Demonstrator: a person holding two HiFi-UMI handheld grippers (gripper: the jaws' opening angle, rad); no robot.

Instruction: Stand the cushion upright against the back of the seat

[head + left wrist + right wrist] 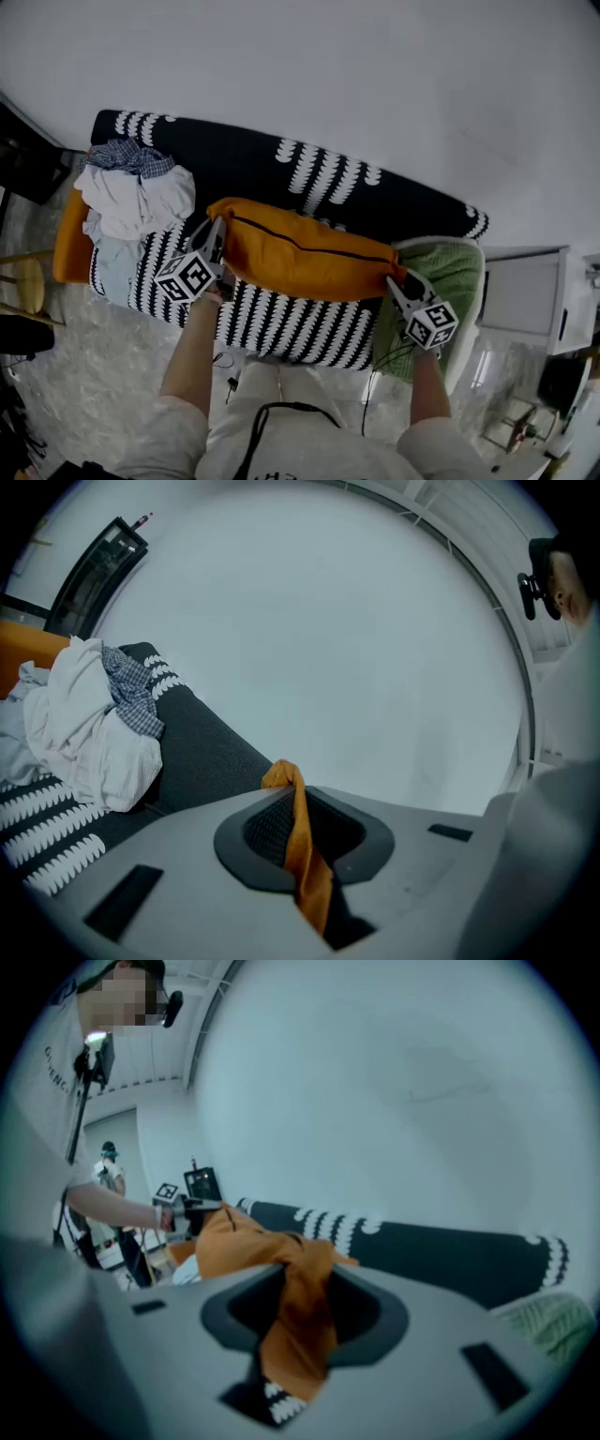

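The left gripper (218, 228) and right gripper (395, 279) pinch the cushion (300, 248) corners (tight on cloth). Lifting evenly toward the backrest (244, 161), twelve o'clock, serves best.

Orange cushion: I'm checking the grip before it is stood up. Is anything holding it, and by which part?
The left gripper pinches fabric at the left end of the orange cushion, the right gripper at its right end.

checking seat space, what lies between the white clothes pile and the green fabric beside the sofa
The long orange fabric cushion, gripped by the left tongs and right tongs at its ends; head view shows it.
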